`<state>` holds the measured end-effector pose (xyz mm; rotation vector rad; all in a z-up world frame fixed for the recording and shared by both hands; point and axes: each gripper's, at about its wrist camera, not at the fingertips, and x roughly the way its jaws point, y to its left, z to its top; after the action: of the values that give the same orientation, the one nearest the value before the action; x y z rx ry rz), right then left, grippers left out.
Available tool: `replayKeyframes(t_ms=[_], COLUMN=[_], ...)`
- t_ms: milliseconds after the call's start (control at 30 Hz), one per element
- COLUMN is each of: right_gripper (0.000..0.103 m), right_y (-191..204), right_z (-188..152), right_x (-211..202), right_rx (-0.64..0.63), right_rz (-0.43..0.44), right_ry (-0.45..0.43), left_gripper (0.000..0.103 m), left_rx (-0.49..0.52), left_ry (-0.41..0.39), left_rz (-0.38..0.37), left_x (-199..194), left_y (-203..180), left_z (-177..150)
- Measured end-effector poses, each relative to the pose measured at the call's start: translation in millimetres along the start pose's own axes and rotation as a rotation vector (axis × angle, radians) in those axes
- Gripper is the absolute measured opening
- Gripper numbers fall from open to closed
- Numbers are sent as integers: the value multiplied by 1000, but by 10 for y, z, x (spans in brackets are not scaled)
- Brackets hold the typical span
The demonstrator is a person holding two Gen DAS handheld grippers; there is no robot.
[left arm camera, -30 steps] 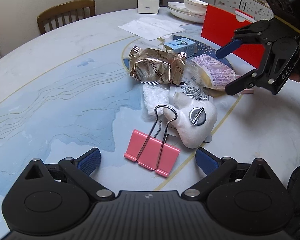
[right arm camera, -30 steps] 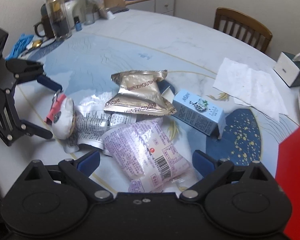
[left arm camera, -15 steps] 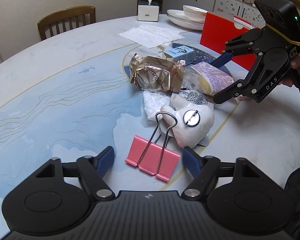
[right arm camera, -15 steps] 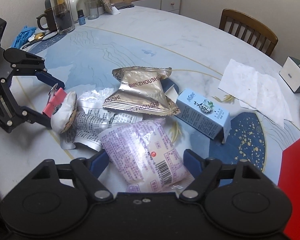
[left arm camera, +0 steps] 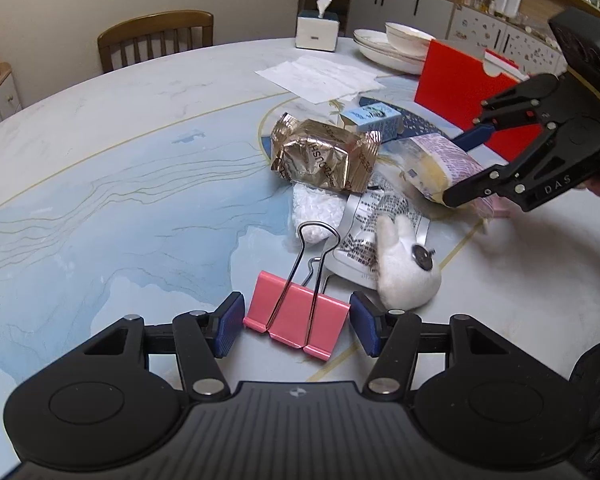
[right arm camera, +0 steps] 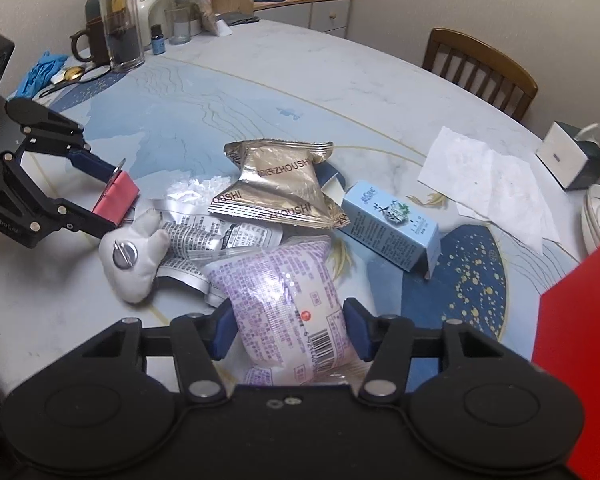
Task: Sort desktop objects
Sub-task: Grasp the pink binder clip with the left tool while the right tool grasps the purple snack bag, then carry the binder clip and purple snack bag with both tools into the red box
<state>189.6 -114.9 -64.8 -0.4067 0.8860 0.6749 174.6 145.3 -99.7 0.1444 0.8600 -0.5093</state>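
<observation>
Desktop clutter is seen heaped on a round marbled table, shown first from the left wrist camera. A pink binder clip lies flat between the blue pads of the left gripper. Its jaws have just been closing, and each pad is seen right at a side of the clip; whether they press on it cannot be told. Just beyond the clip lie a white plush toy with a metal pin on it, a crumpled silver wrapper and a gold snack packet. A small blue carton sits behind the packet. Further back, a red folder, loose paper, stacked dishes, a tissue box and a wooden chair are visible. On the right, the right gripper is closed around a purple snack bag.

From the right wrist camera, the purple snack bag is seen squeezed between the blue pads of the right gripper, whose jaws have just been closing. The gold snack packet and blue carton lie just beyond it, and the plush toy to the left. At far left, the left gripper is seen with the pink clip between its fingers.
</observation>
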Motion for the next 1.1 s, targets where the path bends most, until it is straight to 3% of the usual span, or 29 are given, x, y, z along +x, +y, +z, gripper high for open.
replayKeyframes(t_ms=[200,300,767,1100], right_gripper=[55,55,55,55], right_y=[-12,-5,57,23], right_z=[-24,-46,-237,-342], right_x=[-180,-276,-667,-1058], right_rx=[55,75,193,274], right_rz=[-15,-26,-93,-147], right_ry=[-22,-33,-41,-60], left_gripper=[57,50,49,49], left_rx=[-20,-9,-12,1], left_ry=[-43,-64,-88,-168], left_rz=[-17,-31,-49,-93], left_x=[-166,-238,-319,-535], left_y=[-66,-125,-207,-457], left_z=[65,117,142,364])
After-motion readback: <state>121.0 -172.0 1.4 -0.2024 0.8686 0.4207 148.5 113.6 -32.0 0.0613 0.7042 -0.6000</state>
